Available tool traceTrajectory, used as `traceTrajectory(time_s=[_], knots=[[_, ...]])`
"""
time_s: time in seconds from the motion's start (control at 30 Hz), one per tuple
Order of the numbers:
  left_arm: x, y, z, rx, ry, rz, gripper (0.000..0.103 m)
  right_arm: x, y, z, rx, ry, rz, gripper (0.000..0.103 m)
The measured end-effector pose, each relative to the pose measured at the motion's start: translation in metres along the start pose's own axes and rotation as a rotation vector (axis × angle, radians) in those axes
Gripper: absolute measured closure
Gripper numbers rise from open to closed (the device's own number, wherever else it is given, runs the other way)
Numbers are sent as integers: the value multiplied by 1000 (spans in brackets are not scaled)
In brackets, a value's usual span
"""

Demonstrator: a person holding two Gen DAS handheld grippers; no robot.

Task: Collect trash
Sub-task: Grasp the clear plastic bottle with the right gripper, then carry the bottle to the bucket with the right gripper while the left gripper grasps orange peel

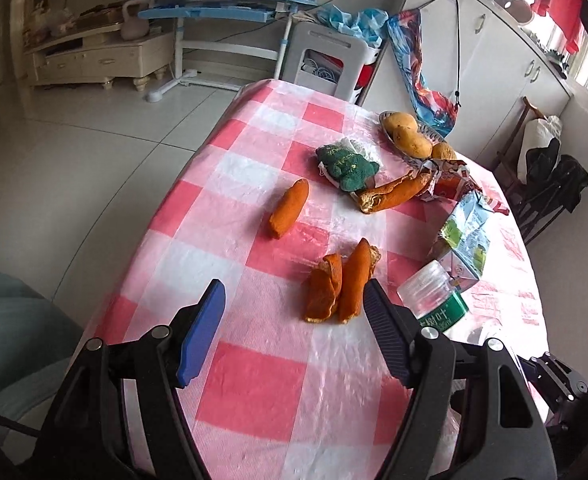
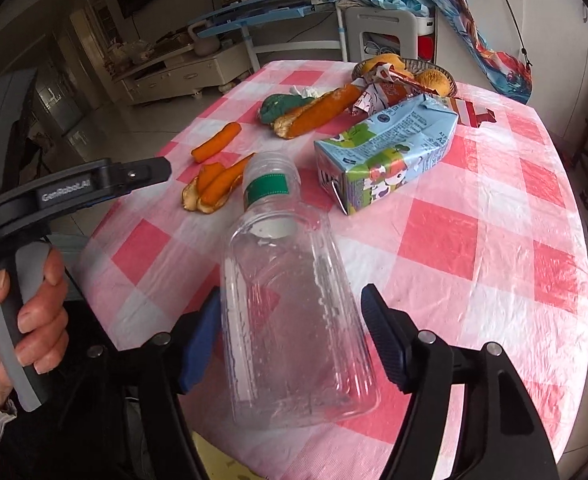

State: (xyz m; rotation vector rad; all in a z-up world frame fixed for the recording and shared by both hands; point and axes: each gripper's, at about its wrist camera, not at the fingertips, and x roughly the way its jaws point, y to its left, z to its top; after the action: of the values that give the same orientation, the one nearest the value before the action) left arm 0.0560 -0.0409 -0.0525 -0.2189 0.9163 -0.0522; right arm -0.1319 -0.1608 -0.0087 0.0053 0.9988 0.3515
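Left hand-held gripper (image 1: 294, 320): jaws spread and empty, poised above a pair of orange peels (image 1: 340, 286) on the desk (image 1: 254, 392).
Right hand-held gripper (image 2: 290, 336): jaws apart around a clear plastic bottle (image 2: 290, 308); left pad at the bottle's wall, right pad clear of it, so no firm grasp.
Bottle: lies between the right jaws over the desk's near edge, green-banded neck pointing away.
Other trash: milk carton (image 2: 386, 160), long peel (image 2: 318, 112), single peel (image 1: 290, 208), farther back on the desk.

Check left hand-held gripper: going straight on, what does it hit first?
Probably the peel pile, just ahead of the open left hand-held gripper, nearer its right finger. The bottle lies off to the right. Depth is unclear in this fisheye view.
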Motion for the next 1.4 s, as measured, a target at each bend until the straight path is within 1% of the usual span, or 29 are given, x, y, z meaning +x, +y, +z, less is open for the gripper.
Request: traceTrajectory(time_s=[0.07, 0.1, 0.13, 0.17, 0.2, 0.23, 0.27, 0.3, 0.37, 0.43, 0.5, 0.6, 0.8, 0.87, 0.93, 0.97, 1.03, 1.13, 1.23, 1.3, 1.33, 1.4], knots=[[13, -3, 5, 9, 11, 12, 37, 2, -2, 0, 4, 4, -4, 36], [19, -3, 6, 7, 15, 17, 41, 2, -2, -1, -1, 7, -2, 40], [25, -3, 6, 0, 30, 14, 50, 3, -2, -2, -8, 8, -4, 43], [31, -2, 6, -5, 52, 2, 55, 3, -1, -3, -15, 9, -11, 45], [35, -4, 4, -10, 64, -20, 58, 2, -1, -3, -21, 9, -11, 45], [36, -7, 3, -3, 65, -40, 65, 2, -2, -4, -21, 9, -6, 46], [37, -11, 2, 17, 65, -57, 78, 1, -3, -5, -14, 9, 3, 46], [38, -16, 1, 42, 69, -62, 83, 1, -5, -5, -2, 9, 16, 46], [35, -20, -3, 65, 50, -46, 83, -1, -10, -7, 37, 8, 55, 46], [31, -16, -5, 44, 40, -66, 84, -3, -17, -9, 83, 5, 96, 46], [22, -9, -5, 23, 13, -80, 84, -7, -21, -12, 114, -1, 128, 46], [2, -1, -7, 1, -29, -110, 84, -20, -20, -18, 125, -24, 165, 46], [-35, 7, -15, 0, -92, -157, 84, -52, -5, -42, 77, -62, 217, 46], [-45, 8, -17, 11, -107, -174, 84, -63, 3, -56, 58, -77, 255, 46], [-55, 11, -19, 14, -120, -190, 84, -73, 17, -71, 4, -86, 290, 46], [-58, 12, -20, 14, -123, -200, 84, -76, 25, -78, -28, -80, 306, 46], [-64, 14, -21, 19, -128, -217, 84, -74, 43, -94, -91, -34, 327, 46], [-72, 11, -26, 49, -134, -239, 84, -58, 68, -120, -192, 76, 285, 46], [-80, 3, -38, 92, -128, -264, 84, -37, 85, -138, -285, 172, 197, 46], [-84, -3, -49, 128, -120, -279, 84, -25, 89, -146, -340, 214, 134, 46], [-86, -7, -56, 149, -111, -289, 84, -19, 88, -147, -347, 235, 108, 45], [-90, -15, -70, 188, -89, -308, 84, -10, 79, -148, -316, 276, 81, 44]])
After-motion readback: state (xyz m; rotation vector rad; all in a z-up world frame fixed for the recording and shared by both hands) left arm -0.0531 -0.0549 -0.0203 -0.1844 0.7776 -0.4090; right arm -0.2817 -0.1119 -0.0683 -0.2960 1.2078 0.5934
